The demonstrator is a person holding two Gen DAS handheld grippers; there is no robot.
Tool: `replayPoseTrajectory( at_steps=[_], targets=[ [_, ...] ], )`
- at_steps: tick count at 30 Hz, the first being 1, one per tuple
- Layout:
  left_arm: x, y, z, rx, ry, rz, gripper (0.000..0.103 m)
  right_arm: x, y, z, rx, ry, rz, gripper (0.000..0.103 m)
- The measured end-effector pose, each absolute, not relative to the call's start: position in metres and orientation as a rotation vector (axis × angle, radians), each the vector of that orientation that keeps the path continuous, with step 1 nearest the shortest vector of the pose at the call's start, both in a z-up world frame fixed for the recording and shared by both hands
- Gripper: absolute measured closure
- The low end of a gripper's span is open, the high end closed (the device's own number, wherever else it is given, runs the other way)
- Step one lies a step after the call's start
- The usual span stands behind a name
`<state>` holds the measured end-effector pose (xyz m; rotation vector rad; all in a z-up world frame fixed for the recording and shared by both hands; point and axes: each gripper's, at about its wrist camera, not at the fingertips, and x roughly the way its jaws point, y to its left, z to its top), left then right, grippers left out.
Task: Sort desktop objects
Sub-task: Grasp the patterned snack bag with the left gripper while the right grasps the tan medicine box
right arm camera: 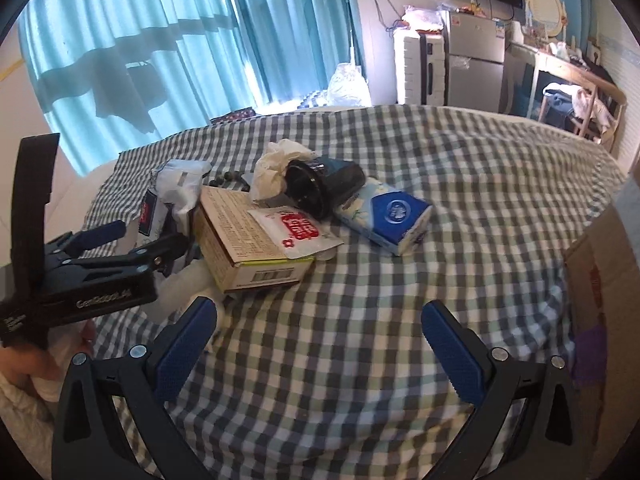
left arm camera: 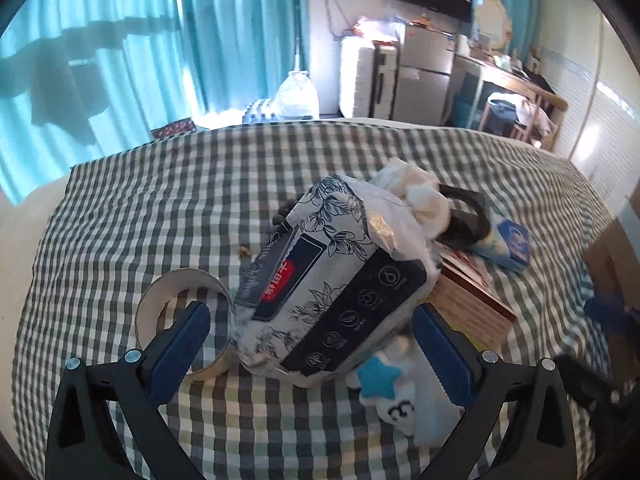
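A floral-printed tissue pack (left arm camera: 332, 280) stands tilted on the checked cloth, just ahead of and between the fingers of my open left gripper (left arm camera: 316, 344). A tape roll (left arm camera: 184, 320) lies beside its left finger, a white plush toy with a blue star (left arm camera: 392, 388) by its right. A brown box (right arm camera: 244, 240) carries a white sachet with red print (right arm camera: 296, 232). Behind are a black cup (right arm camera: 320, 188), crumpled white paper (right arm camera: 276, 168) and a blue tissue pack (right arm camera: 388, 216). My right gripper (right arm camera: 320, 344) is open and empty over bare cloth. The left gripper also shows in the right wrist view (right arm camera: 132, 236).
A cardboard box (right arm camera: 600, 280) stands at the table's right edge. Small dark beads (right arm camera: 228, 178) lie behind the pile. Blue curtains, a fridge and a wooden desk stand beyond the table. The checked cloth (right arm camera: 460, 200) covers the whole table.
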<state>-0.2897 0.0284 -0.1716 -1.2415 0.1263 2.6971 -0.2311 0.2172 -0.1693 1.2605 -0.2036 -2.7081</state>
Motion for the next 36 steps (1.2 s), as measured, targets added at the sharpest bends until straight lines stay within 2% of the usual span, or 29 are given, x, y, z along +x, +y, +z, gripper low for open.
replayPoseTrajectory(
  at_steps=[5,7,8,9,10,14,18,20,25,32,34,36],
  targets=[
    [-0.311,0.037,-0.188,-1.249,0.157,2.715,0.000,-0.240,0.209,-0.176,1.268,-0.232,-2.700,0.000],
    [-0.321,0.037,-0.191,-1.256,0.166,2.716,0.003,-0.241,0.205,-0.176,1.249,-0.220,-2.712,0.000],
    [-0.326,0.035,-0.193,-1.260,0.156,2.710,0.016,-0.242,0.203,-0.176,1.239,-0.200,-2.722,0.000],
    [-0.330,0.033,-0.196,-1.278,0.151,2.697,0.046,-0.245,0.200,-0.176,1.233,-0.171,-2.726,0.000],
    [-0.335,0.032,-0.201,-1.312,0.163,2.682,0.057,-0.247,0.197,-0.176,1.234,-0.151,-2.721,0.000],
    [-0.341,0.036,-0.210,-1.317,0.205,2.647,0.067,-0.258,0.186,-0.179,1.233,-0.156,-2.671,0.000],
    [-0.340,0.032,-0.214,-1.310,0.180,2.641,0.086,-0.272,0.190,-0.194,1.281,-0.422,-2.560,0.000],
    [-0.336,0.023,-0.211,-1.298,0.153,2.655,0.087,-0.276,0.195,-0.202,1.284,-0.515,-2.531,0.000],
    [-0.321,0.011,-0.200,-1.280,0.112,2.671,0.087,-0.289,0.207,-0.223,1.329,-0.572,-2.513,0.000],
    [-0.304,0.001,-0.182,-1.250,0.028,2.699,0.087,-0.309,0.204,-0.225,1.279,-0.548,-2.481,0.000],
    [-0.293,-0.002,-0.176,-1.243,0.010,2.708,0.087,-0.311,0.201,-0.225,1.253,-0.542,-2.477,0.019],
    [-0.284,-0.007,-0.172,-1.253,-0.012,2.705,0.087,-0.310,0.193,-0.220,1.252,-0.504,-2.484,0.019]
  ],
)
